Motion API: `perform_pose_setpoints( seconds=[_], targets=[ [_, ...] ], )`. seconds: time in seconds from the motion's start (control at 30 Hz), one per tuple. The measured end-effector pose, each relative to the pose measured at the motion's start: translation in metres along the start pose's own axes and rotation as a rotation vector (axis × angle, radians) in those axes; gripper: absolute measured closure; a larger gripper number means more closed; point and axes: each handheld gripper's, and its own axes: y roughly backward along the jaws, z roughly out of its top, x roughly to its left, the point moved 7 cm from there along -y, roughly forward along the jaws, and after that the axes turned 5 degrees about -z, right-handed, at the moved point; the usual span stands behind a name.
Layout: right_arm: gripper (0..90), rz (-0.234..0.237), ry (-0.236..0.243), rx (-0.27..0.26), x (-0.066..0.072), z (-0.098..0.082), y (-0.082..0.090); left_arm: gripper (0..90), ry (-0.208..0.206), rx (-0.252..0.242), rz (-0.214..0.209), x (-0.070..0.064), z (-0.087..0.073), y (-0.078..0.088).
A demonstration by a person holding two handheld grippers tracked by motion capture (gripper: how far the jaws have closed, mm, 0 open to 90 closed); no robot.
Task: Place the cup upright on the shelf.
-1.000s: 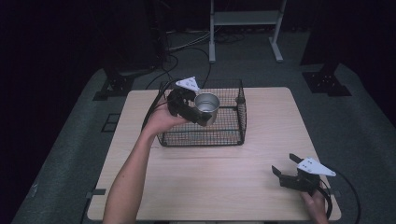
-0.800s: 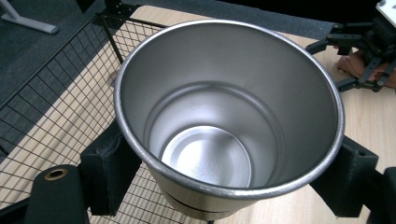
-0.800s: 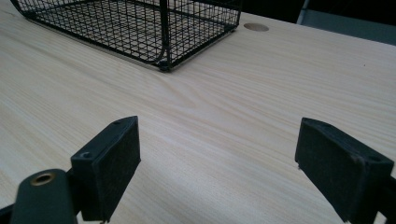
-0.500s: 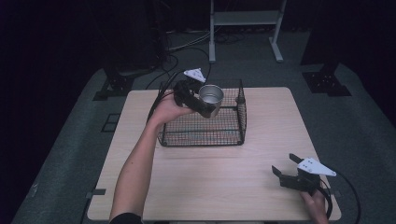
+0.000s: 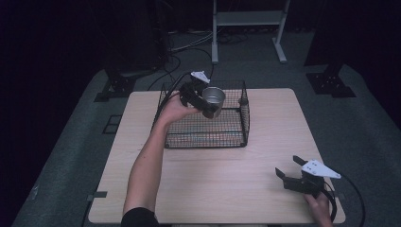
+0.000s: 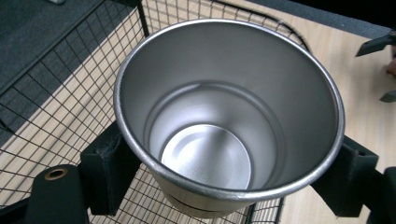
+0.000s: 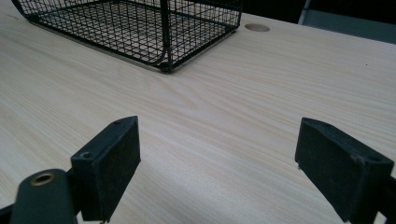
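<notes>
A shiny steel cup (image 5: 213, 97) hangs above the black wire basket (image 5: 231, 134), tipped so its mouth faces the camera. My left gripper (image 5: 206, 101) is shut on it, and in the left gripper view both pads press the cup (image 6: 224, 116) from either side over the basket mesh (image 6: 60, 93). The cup is empty inside. My right gripper (image 5: 289, 171) rests low at the table's front right corner, open, with only bare wood between its jaws. In the right gripper view the right gripper (image 7: 217, 168) points toward the basket's near corner (image 7: 164, 60).
The wooden table (image 5: 222, 189) has free room in front of and to the right of the basket. A round cable hole (image 7: 257, 27) sits near the far edge. Stands and cables lie on the dark floor behind the table.
My left gripper has lifted the cup up and slightly rightward, farther above the basket. The right gripper has stayed where it was.
</notes>
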Motion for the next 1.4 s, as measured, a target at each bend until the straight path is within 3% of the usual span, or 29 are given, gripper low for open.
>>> perform_pose_setpoints(
  seconds=[0.23, 0.4, 0.67, 1.4],
  targets=[
    [13.4, 0.004, -0.001, 0.0, 0.001, 0.0, 0.0, 17.6, 0.033, 0.028, -0.003, 0.006, -0.008, -0.016],
    [13.4, 0.005, -0.001, -0.001, 0.001, 0.0, 0.0, 17.6, 0.031, 0.056, 0.017, 0.01, -0.016, -0.026],
    [13.4, 0.007, 0.0, -0.002, 0.001, 0.0, 0.0, 17.6, 0.074, 0.061, 0.028, 0.019, -0.026, -0.039],
    [13.4, 0.011, 0.002, -0.003, 0.001, 0.0, 0.0, 17.6, 0.108, 0.133, 0.041, 0.031, -0.04, -0.07]
  ],
)
